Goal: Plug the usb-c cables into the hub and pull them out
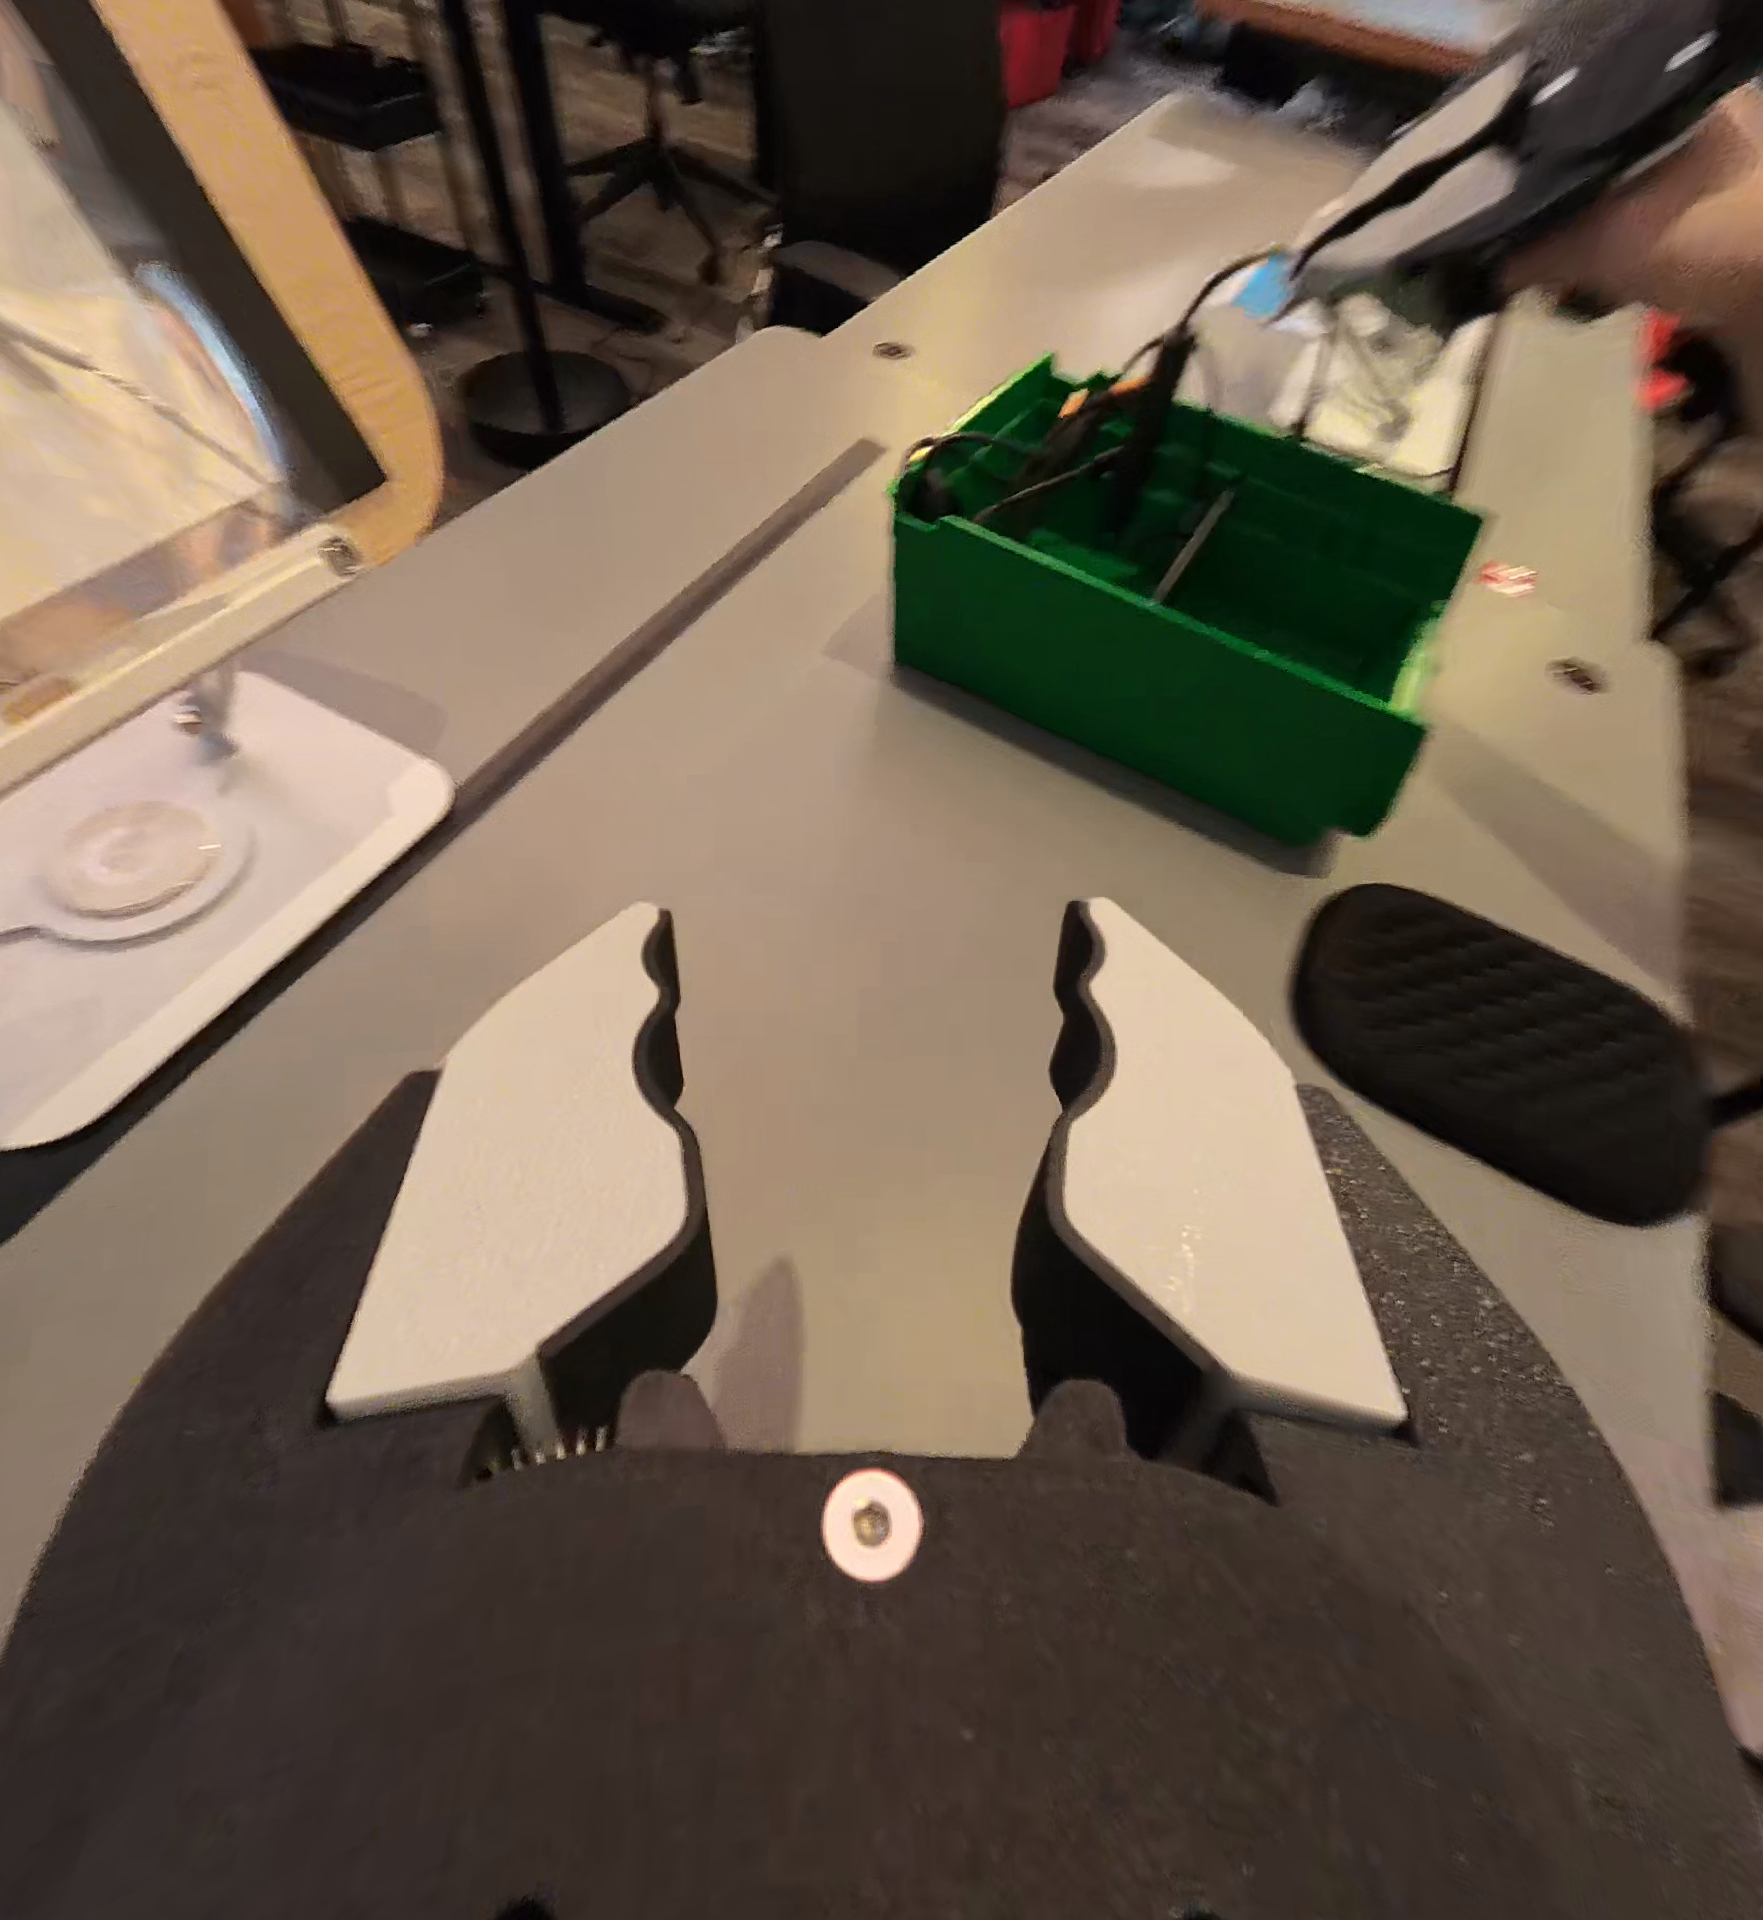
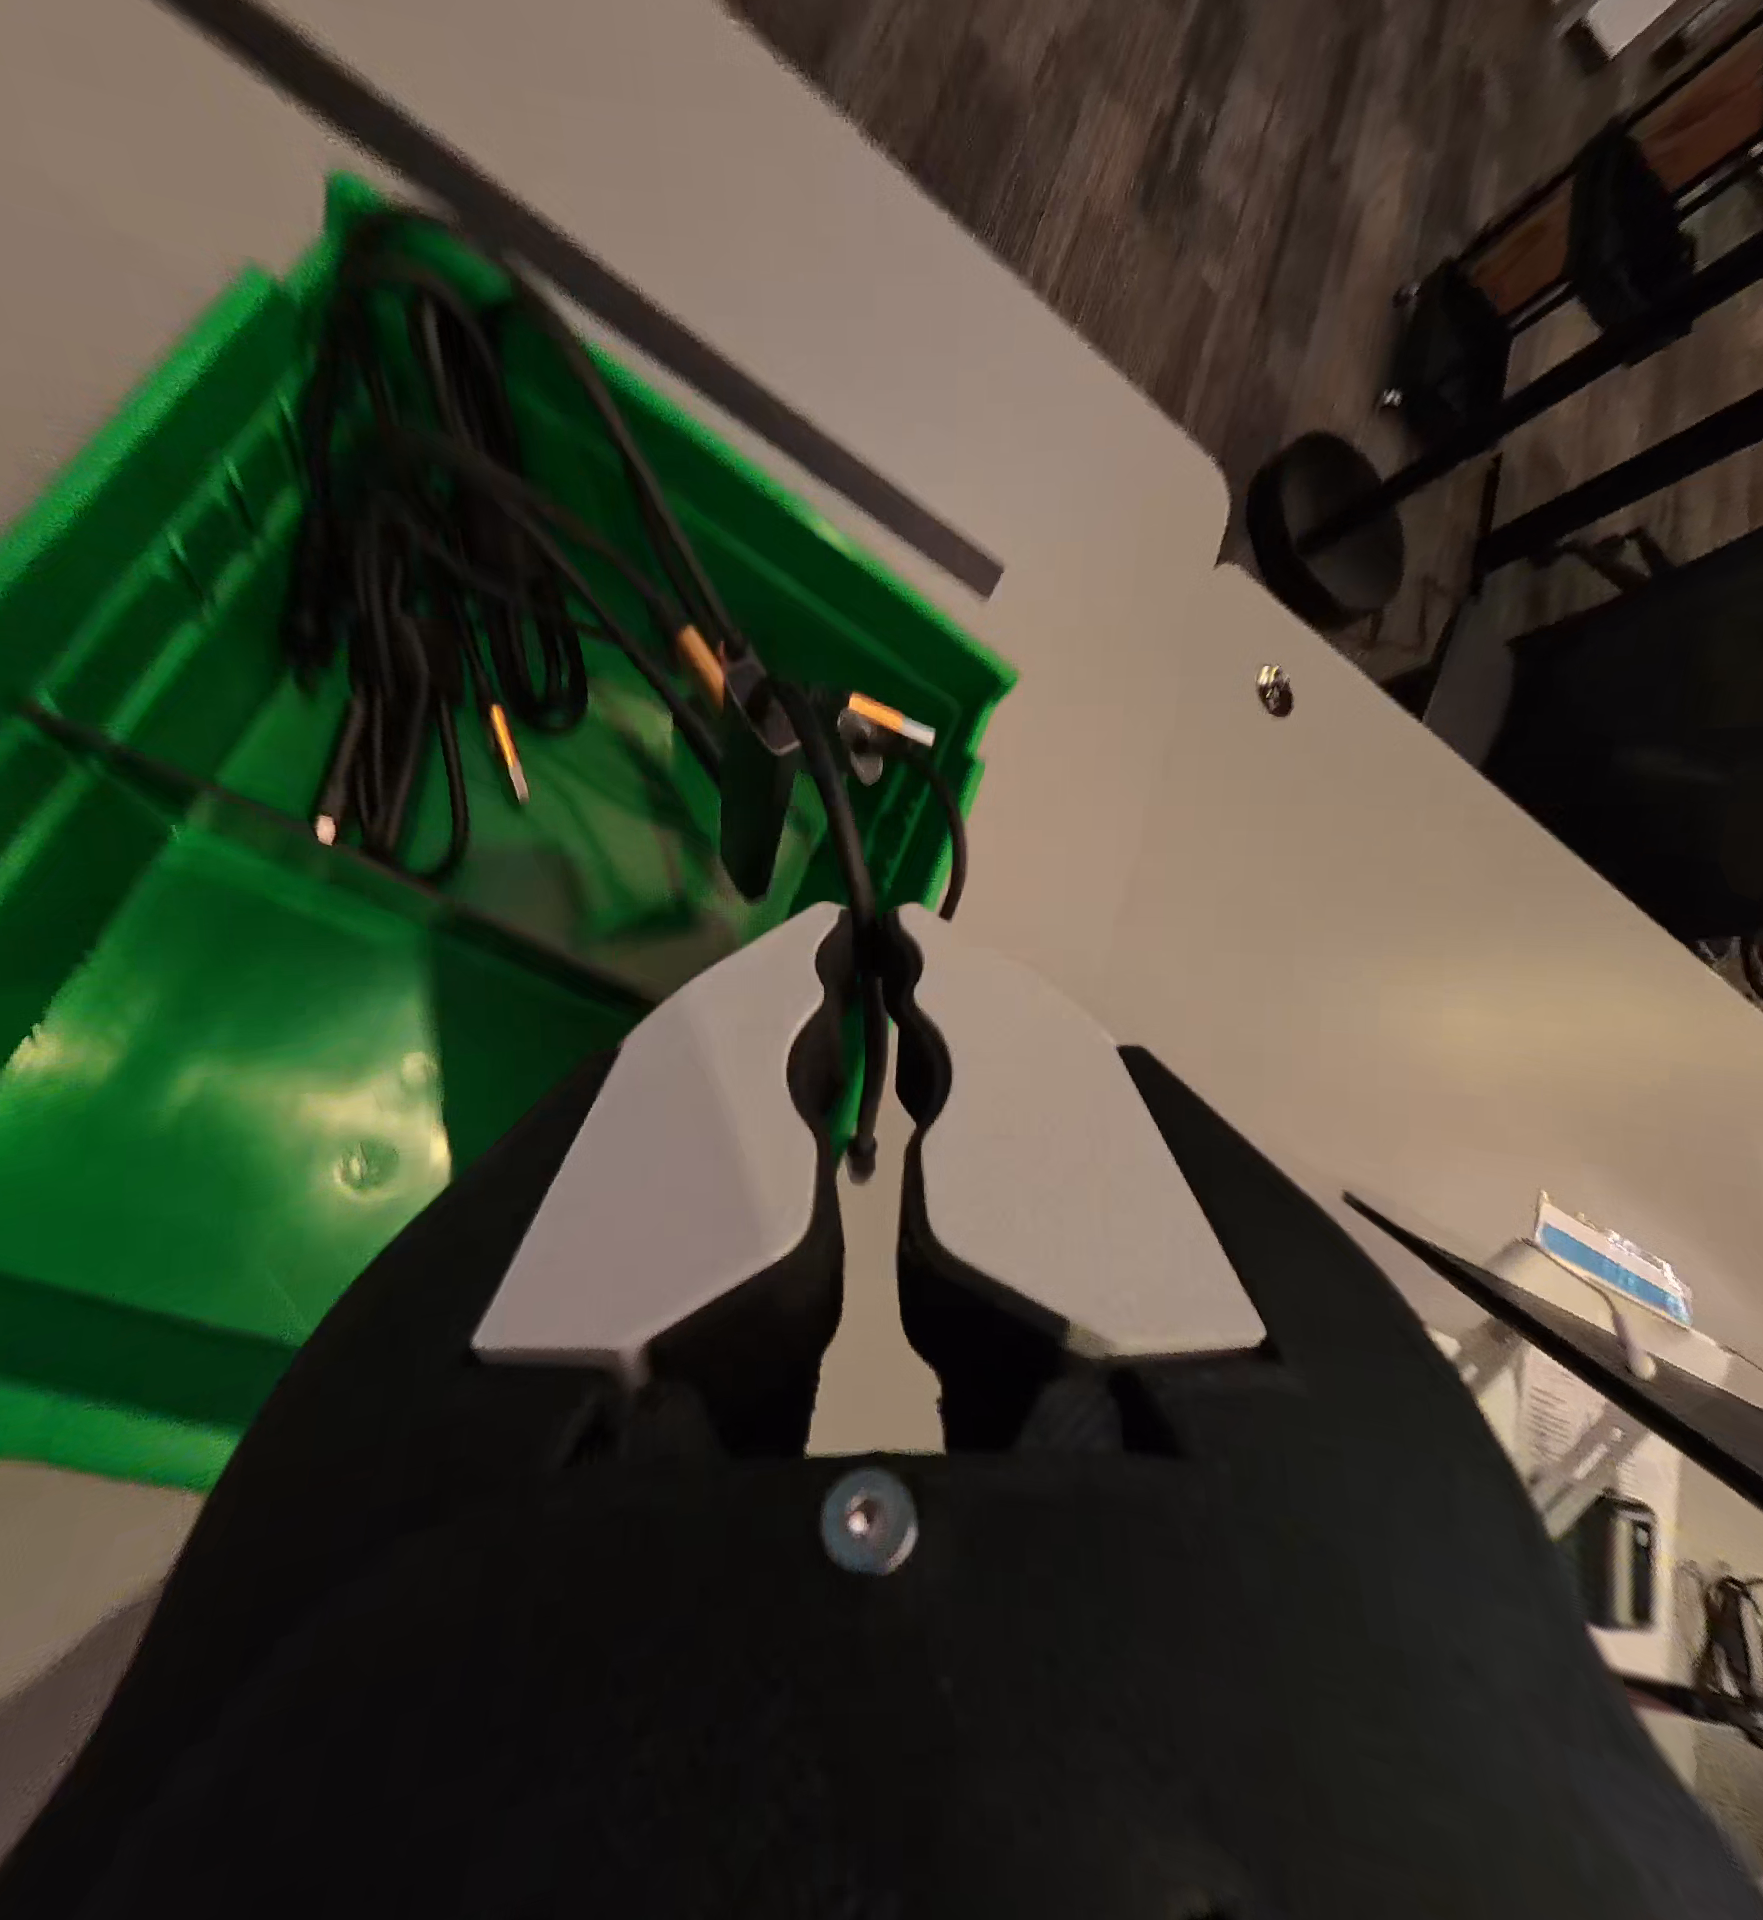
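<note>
The left gripper [image 1: 866,1023] hovers empty over the grey table [image 1: 773,790], jaws spread wide. Further right, a green bin [image 1: 1147,665] holds tangled black usb-c cables [image 2: 420,540]. The right gripper [image 2: 872,971] pinches a thin black cord, lifting what is probably the hub [image 2: 757,790] above the bin. Fetching seems underway; next, the hub needs setting down steadily.

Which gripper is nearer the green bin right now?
Right. The right gripper hangs just above the green bin, shut on a black cable. The left gripper hovers open over bare table, well short of it.
</note>
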Demonstrator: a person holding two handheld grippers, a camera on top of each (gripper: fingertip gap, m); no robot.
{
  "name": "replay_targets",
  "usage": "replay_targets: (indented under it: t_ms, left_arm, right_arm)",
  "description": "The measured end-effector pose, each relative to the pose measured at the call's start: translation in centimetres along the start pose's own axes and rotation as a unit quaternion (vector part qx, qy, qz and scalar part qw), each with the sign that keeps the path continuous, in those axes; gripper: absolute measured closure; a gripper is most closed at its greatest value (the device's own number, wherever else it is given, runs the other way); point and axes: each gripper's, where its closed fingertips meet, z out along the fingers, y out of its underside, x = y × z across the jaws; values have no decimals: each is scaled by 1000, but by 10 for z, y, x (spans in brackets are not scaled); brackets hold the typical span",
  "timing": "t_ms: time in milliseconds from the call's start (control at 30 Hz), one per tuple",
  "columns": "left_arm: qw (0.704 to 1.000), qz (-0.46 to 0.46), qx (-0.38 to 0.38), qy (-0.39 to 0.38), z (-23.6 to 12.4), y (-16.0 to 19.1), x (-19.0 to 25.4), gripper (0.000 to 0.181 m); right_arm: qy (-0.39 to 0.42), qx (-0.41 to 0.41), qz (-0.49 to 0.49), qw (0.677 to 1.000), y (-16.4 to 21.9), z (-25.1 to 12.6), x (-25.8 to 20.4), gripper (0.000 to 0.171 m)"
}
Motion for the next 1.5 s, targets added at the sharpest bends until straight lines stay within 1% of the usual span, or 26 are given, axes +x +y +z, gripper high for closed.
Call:
replay_targets:
  t_ms: [133, 233, 300, 433, 500, 567, 633, 700, 767, 900, 967, 1033, 1100, 1167, 1233, 1267, 1367, 1400, 1433, 1500]
  left_arm:
    - [996, 22, -9, -90, 16, 1, -14, 110]
    - [991, 25, -3, -132, 29, 1, -18, 109]
    - [988, 20, 1, -150, 36, 2, -21, 109]
    - [983, 19, 5, -182, 41, 5, -28, 109]
    - [981, 19, 3, -191, 41, 6, -31, 110]
    - [981, 18, 5, -192, 41, 7, -33, 112]
    - [982, 14, 6, -190, 41, 7, -34, 112]
    - [981, 17, 5, -192, 41, 7, -35, 112]
    - [979, 25, 0, -201, 40, 8, -37, 113]
    - [971, 46, -17, -233, 37, 11, -44, 110]
    - [970, 48, -20, -237, 37, 12, -45, 109]
    - [967, 55, -26, -246, 36, 12, -46, 109]
    - [964, 62, -34, -257, 35, 13, -47, 110]
    - [963, 65, -37, -259, 35, 14, -47, 110]
    - [961, 68, -41, -264, 32, 13, -48, 110]
    - [960, 70, -44, -267, 30, 13, -48, 109]
    - [962, 56, -46, -262, 17, 11, -51, 109]
    - [965, 40, -42, -254, 11, 9, -52, 109]
    - [969, 19, -36, -243, 3, 7, -52, 109]
    - [974, -20, -33, -223, -17, 5, -53, 109]
  right_arm:
    - [-16, 55, 32, 998, -30, -6, -3, 165]
    - [-53, 95, 61, 992, -54, -10, -11, 166]
    - [-62, 111, 57, 990, -61, -9, -13, 166]
    - [-39, 125, 34, 991, -51, 10, -4, 166]
    - [-42, 168, 27, 985, -49, 19, -3, 166]
    - [-38, 227, 19, 973, -50, 20, -1, 166]
    - [-46, 268, 4, 962, -53, 20, -5, 166]
    - [-27, 288, -11, 957, -53, 22, -3, 166]
    - [-37, 265, 3, 963, -41, 33, -4, 166]
    - [-41, 196, 49, 978, 1, 49, 1, 166]
    - [-44, 135, 61, 988, 26, 54, 0, 166]
    - [-38, 75, 53, 995, 50, 59, -2, 165]
    - [-46, 40, 51, 997, 63, 57, -8, 162]
    - [-46, 30, 63, 997, 66, 51, -9, 144]
    - [-40, 16, 78, 996, 68, 41, -6, 131]
    - [-29, 12, 87, 996, 69, 34, -3, 127]
    - [-7, 41, 116, 992, 65, 5, 3, 125]
    - [-6, 50, 136, 989, 65, -6, 3, 121]
    - [-9, 48, 164, 985, 68, -16, 1, 119]
    - [-7, 17, 238, 971, 82, -30, -1, 116]
